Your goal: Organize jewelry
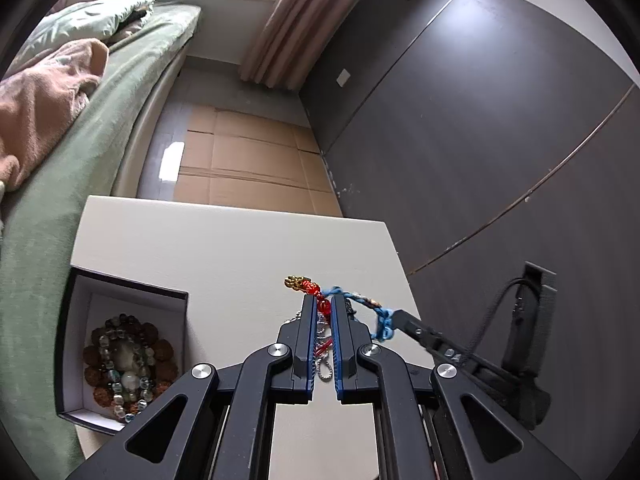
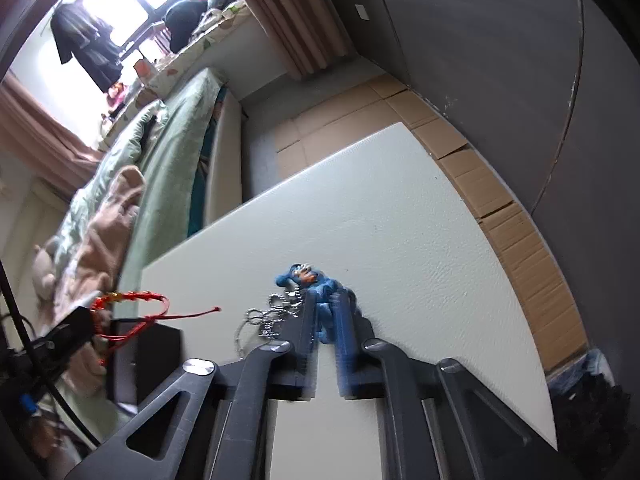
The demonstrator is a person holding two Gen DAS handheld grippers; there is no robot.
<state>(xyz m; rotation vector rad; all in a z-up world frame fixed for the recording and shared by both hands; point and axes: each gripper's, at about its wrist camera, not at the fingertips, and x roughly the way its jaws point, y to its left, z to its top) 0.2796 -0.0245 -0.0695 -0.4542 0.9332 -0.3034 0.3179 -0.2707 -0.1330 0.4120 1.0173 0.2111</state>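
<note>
The red bracelet (image 1: pixel 320 300) is pinched in the closed left gripper (image 1: pixel 323 312) above the white table (image 1: pixel 224 248). The right gripper (image 2: pixel 328 312) is clamped on the blue bracelet (image 2: pixel 316 280), beside a silver chain (image 2: pixel 272 316).

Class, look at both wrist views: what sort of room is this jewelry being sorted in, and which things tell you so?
Most likely a bedroom in a home. A bed with a green quilt runs beside the white table, pink curtains hang at the far wall, and clothes hang by the window.
</note>
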